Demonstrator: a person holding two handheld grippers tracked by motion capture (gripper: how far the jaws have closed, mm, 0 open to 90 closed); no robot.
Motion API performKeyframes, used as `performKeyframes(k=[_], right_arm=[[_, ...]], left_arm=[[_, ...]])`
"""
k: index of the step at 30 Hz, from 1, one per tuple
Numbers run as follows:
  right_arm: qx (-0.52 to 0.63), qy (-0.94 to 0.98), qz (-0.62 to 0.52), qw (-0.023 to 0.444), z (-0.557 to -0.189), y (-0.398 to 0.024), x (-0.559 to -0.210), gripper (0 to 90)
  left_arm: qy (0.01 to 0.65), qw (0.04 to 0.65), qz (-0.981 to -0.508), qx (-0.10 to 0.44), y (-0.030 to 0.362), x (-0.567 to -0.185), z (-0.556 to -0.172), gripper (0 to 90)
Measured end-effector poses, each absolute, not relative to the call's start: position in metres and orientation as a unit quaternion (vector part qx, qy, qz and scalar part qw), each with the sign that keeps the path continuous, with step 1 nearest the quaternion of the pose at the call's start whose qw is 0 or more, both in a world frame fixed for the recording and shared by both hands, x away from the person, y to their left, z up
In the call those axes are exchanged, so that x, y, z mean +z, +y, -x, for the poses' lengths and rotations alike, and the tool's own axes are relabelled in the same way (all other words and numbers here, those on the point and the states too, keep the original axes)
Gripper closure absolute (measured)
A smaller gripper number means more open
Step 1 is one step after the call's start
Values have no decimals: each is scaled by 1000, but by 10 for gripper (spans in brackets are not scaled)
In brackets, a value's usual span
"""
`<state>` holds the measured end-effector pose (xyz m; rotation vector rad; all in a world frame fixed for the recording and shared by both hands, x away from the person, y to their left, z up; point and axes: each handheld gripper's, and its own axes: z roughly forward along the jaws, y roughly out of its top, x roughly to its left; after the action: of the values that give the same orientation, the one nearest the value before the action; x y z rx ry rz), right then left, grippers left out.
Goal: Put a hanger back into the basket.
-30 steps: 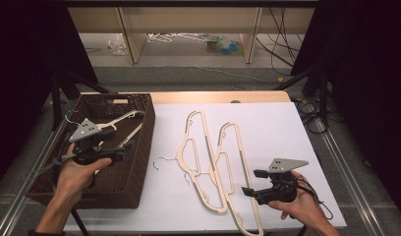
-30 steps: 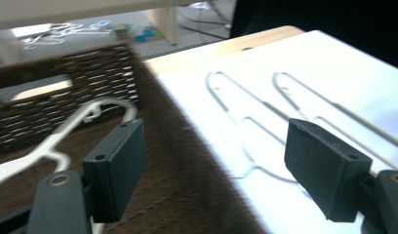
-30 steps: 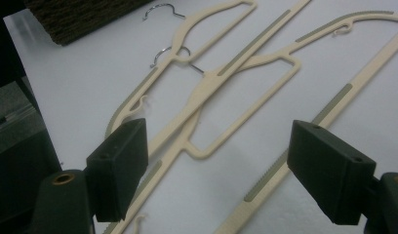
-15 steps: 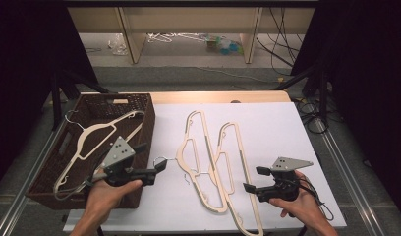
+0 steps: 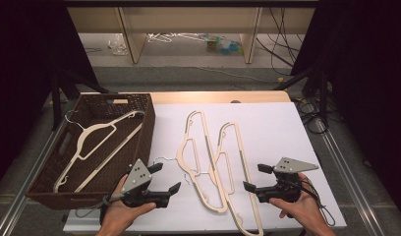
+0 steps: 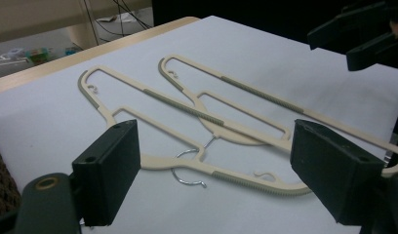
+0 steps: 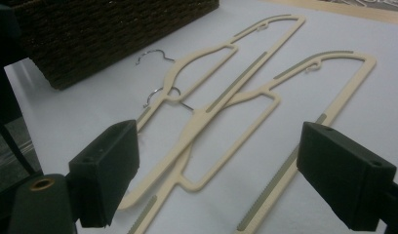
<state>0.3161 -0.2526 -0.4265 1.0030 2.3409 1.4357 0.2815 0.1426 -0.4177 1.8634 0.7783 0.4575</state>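
Note:
Two cream plastic hangers lie overlapped on the white sheet, the left hanger (image 5: 194, 147) (image 6: 153, 95) and the right hanger (image 5: 238, 162) (image 7: 328, 97), their wire hooks toward the basket. A third cream hanger (image 5: 98, 132) lies inside the brown wicker basket (image 5: 148, 123). My left gripper (image 5: 168, 177) (image 6: 214, 175) hovers open by the basket's front right corner, aimed at the hooks. My right gripper (image 5: 253, 177) (image 7: 216, 170) sits open at the front right, facing the hangers' near ends. Its jaws have just been opening, with nothing clamped between them.
The basket (image 7: 89, 29) takes up the table's left third. The white sheet (image 5: 277, 123) covers the rest, with bare room at the back right. Cables trail off the right edge (image 5: 311, 113). Shelving and clutter stand on the floor beyond the table.
My left gripper has moved out from over the basket, rightward and lower, to the sheet beside the hangers' hooks. The hanger stays lying in the basket. The right hand has kept still.

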Motion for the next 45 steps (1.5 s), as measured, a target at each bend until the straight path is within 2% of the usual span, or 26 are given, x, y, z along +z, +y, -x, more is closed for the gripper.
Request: performKeyframes(k=[2, 7, 13, 19, 22, 28, 35, 39, 45], right_arm=[[490, 795, -339, 109, -316, -251, -427, 168], [478, 806, -328, 116, -313, -246, -425, 167], [469, 816, -315, 120, -309, -233, -423, 165], [438, 845, -282, 122, -306, -198, -429, 167], [414, 869, -250, 104, -305, -174, -435, 214], [373, 894, -233, 86, -311, -133, -451, 222], [340, 906, -241, 75, -323, -106, -466, 251], [324, 911, -245, 72, -333, -97, -471, 302], [314, 911, -257, 71, -344, -92, -476, 312]], left_arm=[[317, 511, -780, 174, 143, -422, -280, 184], [307, 514, -772, 212, 149, -423, -277, 187], [315, 516, -770, 206, 153, -428, -274, 188], [311, 508, -776, 207, 152, -431, -272, 188], [312, 506, -777, 209, 153, -432, -272, 188], [312, 509, -776, 204, 153, -432, -272, 188], [313, 505, -778, 205, 153, -433, -273, 193], [316, 507, -775, 206, 154, -434, -272, 196], [314, 507, -776, 205, 154, -433, -271, 197]])
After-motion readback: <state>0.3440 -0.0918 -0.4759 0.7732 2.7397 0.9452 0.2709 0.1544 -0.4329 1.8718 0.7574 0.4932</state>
